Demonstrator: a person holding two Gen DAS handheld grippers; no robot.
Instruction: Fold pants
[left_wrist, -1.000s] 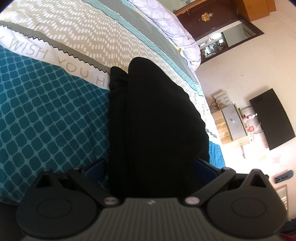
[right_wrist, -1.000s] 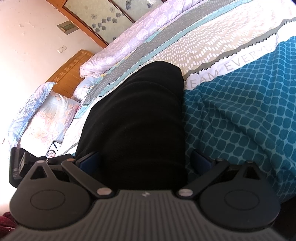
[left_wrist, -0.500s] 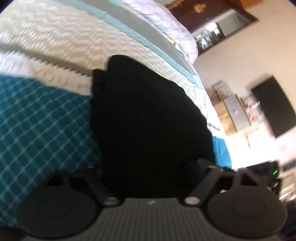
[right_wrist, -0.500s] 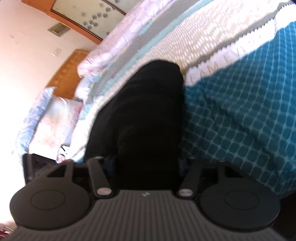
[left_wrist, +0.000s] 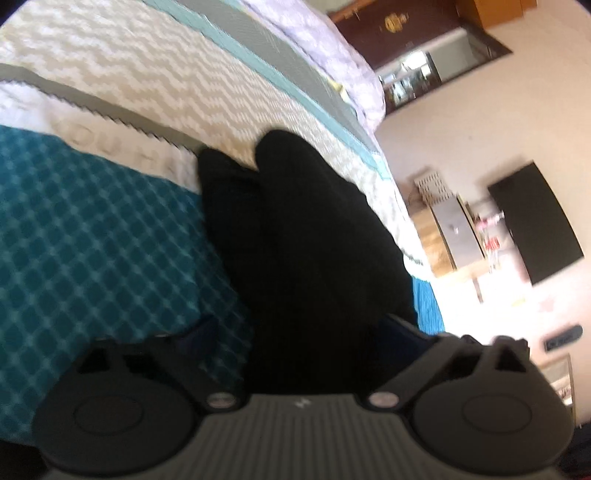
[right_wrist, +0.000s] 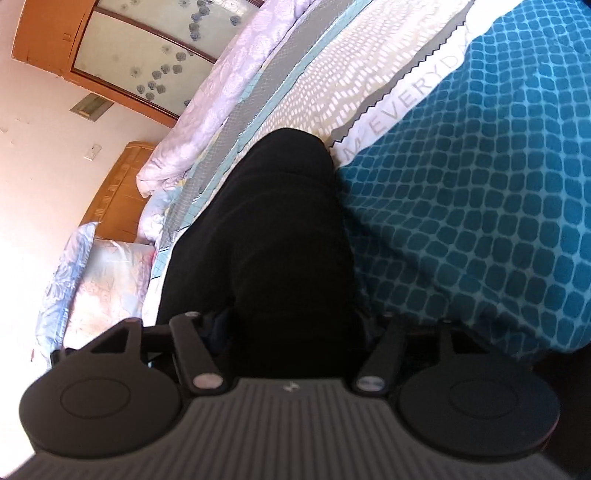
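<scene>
You see bed under teal-patterned cover, lilac quilt bunched along far edge, floral pillow by headboard, dark screen on wall.

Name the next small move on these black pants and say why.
Probably close both grippers on the near end and lift it toward the far end. The black pants lie lengthwise on the bedspread, their near end between the opening jaws of the left gripper and right gripper. Neither visibly pinches the cloth, so a firm grip comes before any fold.
</scene>
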